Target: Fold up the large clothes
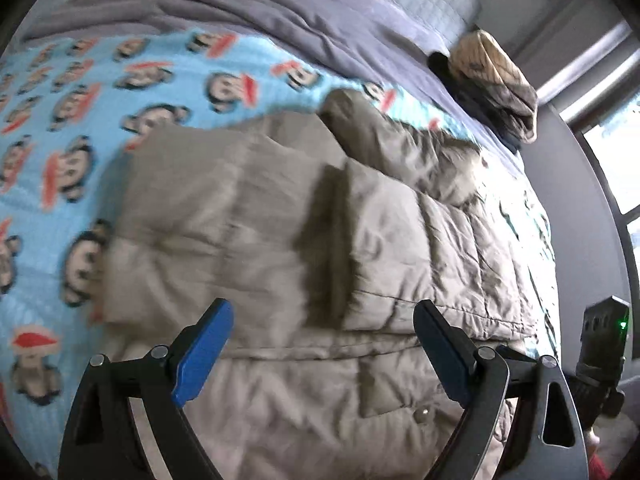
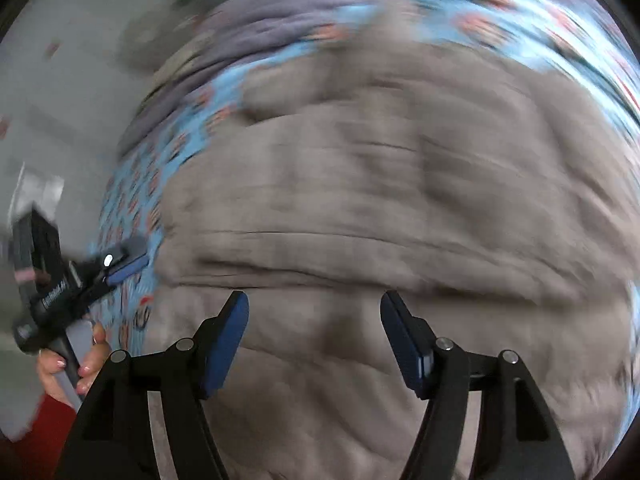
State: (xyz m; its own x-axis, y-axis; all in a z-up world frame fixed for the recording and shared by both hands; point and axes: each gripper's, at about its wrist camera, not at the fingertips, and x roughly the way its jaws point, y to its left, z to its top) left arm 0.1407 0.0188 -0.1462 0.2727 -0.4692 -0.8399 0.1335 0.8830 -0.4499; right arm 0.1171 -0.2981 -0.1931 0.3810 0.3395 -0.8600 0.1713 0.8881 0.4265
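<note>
My left gripper (image 1: 324, 348) stands spread wide above the near edge of the quilted beige puffer jacket (image 1: 280, 208), with nothing between its blue pads (image 1: 204, 354); my right gripper (image 2: 316, 340) is likewise spread, jaws apart over the jacket's padded body (image 2: 360, 208), gripping nothing; the right wrist view is heavily blurred, so fine detail there cannot be read

The jacket lies flat on the blue monkey-print blanket (image 1: 80, 92), which covers a bed with a grey-purple duvet (image 1: 248, 12) behind it; one panel already lies doubled over the middle, leaving a dark fold shadow (image 1: 324, 240) running down the garment; a sleeve or hood (image 1: 384, 128) is bunched at the far end; a snap button (image 1: 420, 414) shows near my left claw; a separate pile of folded clothes (image 1: 492, 80) sits well apart at the bed's far edge

In the right wrist view my left gripper (image 2: 124, 262) appears at the jacket's left border, held by a hand (image 2: 76, 364)

Judgement: the lengthwise fold appears done and both claws are between grips; the next move calls for seating both sets of pads on the thick near hem, one at each corner, closing firmly enough to hold slippery padded fabric, then carrying the hem toward the far end; risk: trapped air may spring the fold back open
</note>
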